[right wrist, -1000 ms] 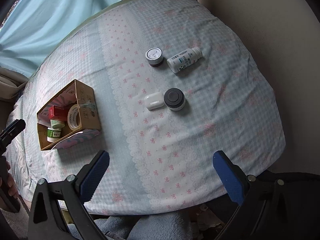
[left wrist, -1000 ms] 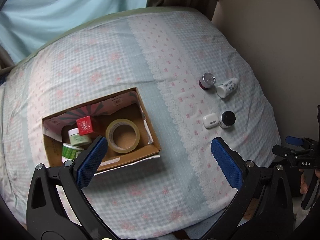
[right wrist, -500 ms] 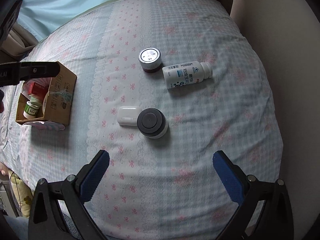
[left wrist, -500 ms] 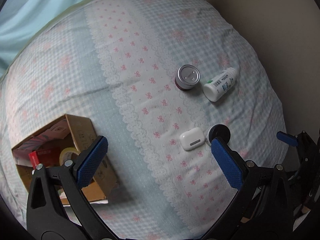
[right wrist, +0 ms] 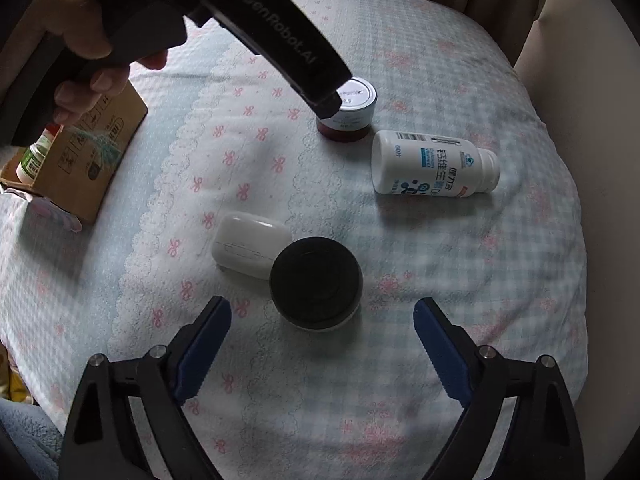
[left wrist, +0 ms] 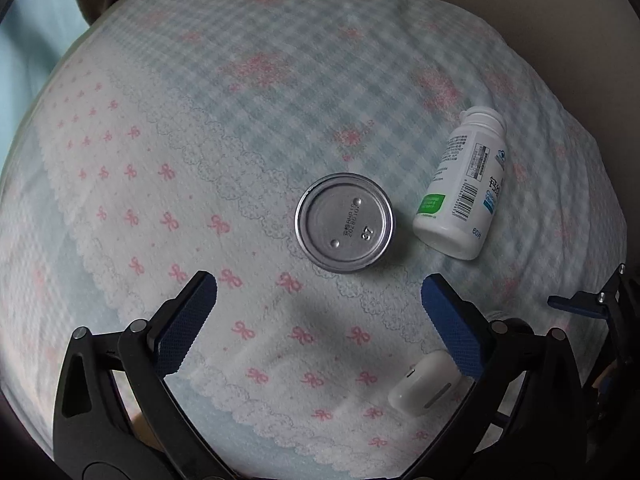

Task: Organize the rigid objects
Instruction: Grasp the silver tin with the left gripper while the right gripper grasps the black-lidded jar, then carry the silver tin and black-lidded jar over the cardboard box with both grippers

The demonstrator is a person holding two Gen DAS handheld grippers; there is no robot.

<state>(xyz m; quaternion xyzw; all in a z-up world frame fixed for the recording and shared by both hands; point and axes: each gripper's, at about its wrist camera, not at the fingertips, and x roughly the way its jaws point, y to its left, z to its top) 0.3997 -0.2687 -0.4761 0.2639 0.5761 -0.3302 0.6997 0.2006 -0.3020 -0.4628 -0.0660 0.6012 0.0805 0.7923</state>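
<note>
Your items lie on a soft quilted bedspread [left wrist: 168,184] of pale blue gingham with a white panel of pink bows and a scalloped lace edge. A short round tin with a ribbed silver metal lid [left wrist: 345,222] stands upright, stamped digits on its top; in the right wrist view its dark red wall shows under the lid [right wrist: 347,114]. Just beside it a smooth white plastic pill bottle [left wrist: 464,184] lies on its side, printed label and barcode facing up [right wrist: 434,168]. Nearer to you, a glossy white rounded earbud case [right wrist: 250,246] touches a squat round jar with a matte black lid [right wrist: 316,282]. An open brown cardboard box [right wrist: 86,160] sits at the left edge of the cloth, a green-labelled jar [right wrist: 34,156] in it.

Your left gripper [left wrist: 319,322] hangs above the cloth just short of the tin, blue textured pads spread wide, gripping nothing; the earbud case [left wrist: 426,384] peeks out beside its right pad. Your right gripper [right wrist: 322,344] hovers just short of the black-lidded jar, fingers equally wide apart and empty.
</note>
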